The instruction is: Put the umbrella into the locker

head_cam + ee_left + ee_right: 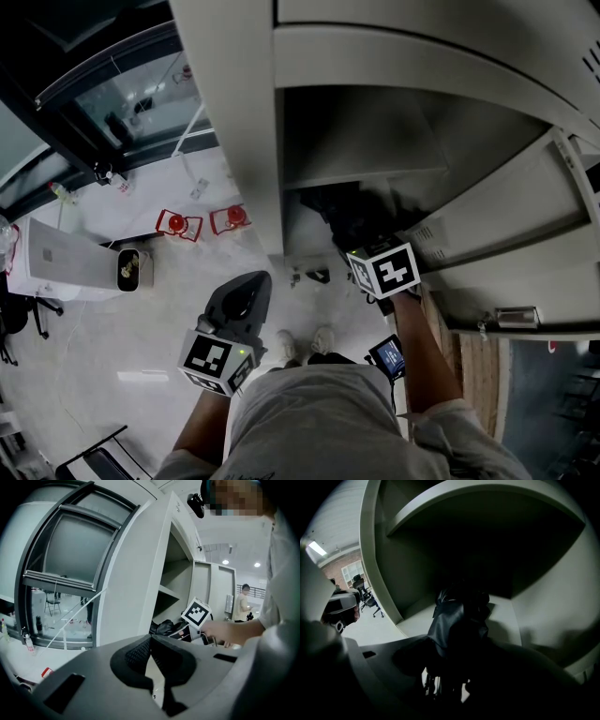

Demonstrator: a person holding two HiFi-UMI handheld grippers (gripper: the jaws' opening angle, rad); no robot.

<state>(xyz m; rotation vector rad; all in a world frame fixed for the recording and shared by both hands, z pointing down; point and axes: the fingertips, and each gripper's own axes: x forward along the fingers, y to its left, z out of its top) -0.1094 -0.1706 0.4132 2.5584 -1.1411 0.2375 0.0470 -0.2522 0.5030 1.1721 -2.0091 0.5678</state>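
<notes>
A pale polished floor (112,356) is bordered by a dark-framed glass wall (122,94), office chairs (370,603) are seen farther off, and ceiling lights (257,565) are lit.

Tall grey-beige metal locker (234,112), door (506,234) swung open at right. Black folded fabric umbrella (352,211) lies in lower compartment, under a shelf. Right tool (367,246) reaches in w/ tip at the umbrella; tip lost in shadow, marker cube just outside. Left tool (249,284) hangs outside locker, left of opening, over pale floor (141,328). Two small red objs (178,224) on floor near locker's left wall.
</notes>
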